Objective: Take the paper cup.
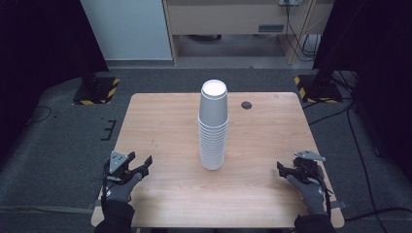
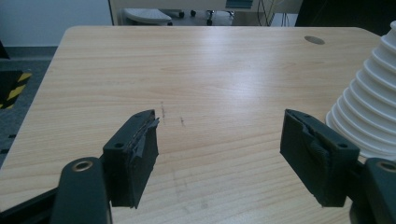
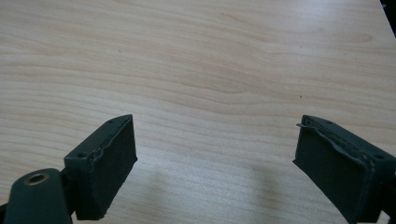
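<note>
A tall stack of white paper cups [image 1: 213, 127] stands upside down near the middle of the wooden table [image 1: 165, 121]. My left gripper [image 1: 139, 164] rests at the table's front left, open, with nothing between its jaws. Its own view has the stack's ribbed lower rims [image 2: 369, 112] at the right edge, beyond the left gripper [image 2: 219, 154]. At the front right, my right gripper [image 1: 286, 167] is held by a gloved hand; its jaws stand wide apart over bare wood, as the right gripper view confirms [image 3: 215, 163].
A round cable hole [image 1: 246, 105] sits in the tabletop behind the stack. Black stands with yellow-striped bases [image 1: 97, 90] flank the table on the grey floor. Cables [image 1: 359, 145] trail along the right side.
</note>
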### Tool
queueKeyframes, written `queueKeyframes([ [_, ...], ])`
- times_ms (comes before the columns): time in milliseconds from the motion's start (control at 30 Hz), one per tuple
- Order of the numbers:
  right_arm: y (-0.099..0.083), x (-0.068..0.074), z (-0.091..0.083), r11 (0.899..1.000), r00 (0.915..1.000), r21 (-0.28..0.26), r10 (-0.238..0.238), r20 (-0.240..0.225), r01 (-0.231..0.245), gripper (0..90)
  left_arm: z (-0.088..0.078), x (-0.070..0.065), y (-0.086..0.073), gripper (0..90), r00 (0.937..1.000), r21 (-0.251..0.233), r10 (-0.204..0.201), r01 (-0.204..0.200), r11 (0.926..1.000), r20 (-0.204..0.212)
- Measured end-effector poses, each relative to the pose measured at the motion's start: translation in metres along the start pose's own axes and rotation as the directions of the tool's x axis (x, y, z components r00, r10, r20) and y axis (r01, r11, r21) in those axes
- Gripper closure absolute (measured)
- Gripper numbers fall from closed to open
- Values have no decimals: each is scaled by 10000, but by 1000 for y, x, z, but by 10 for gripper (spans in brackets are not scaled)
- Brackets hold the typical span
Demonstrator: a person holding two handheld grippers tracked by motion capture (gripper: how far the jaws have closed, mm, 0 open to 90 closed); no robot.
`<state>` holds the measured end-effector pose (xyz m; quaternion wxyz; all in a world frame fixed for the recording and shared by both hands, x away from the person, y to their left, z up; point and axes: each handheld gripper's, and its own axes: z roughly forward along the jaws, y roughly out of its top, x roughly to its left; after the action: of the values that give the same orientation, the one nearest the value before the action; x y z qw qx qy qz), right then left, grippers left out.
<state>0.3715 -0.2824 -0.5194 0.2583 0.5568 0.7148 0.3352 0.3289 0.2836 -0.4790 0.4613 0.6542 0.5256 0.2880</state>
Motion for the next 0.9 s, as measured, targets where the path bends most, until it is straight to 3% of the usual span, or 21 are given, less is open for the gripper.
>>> queueKeyframes([
  [200,5,4,-9,9984,9992,-558,99,-374,-120,123,2,0,-3,255,9999,74,-150,150,9999,33],
  [533,14,14,-22,9937,9974,-1103,101,-713,-179,63,1,1,-6,244,10000,-103,-72,71,9999,-36],
  [633,16,18,-24,9931,9953,-1157,56,-969,-169,51,1,0,-5,246,9998,-186,-207,208,9996,33],
  [900,24,28,-35,9853,9915,-1696,-30,-1298,-192,63,3,-4,-6,245,10000,7,-11,11,10000,20],
])
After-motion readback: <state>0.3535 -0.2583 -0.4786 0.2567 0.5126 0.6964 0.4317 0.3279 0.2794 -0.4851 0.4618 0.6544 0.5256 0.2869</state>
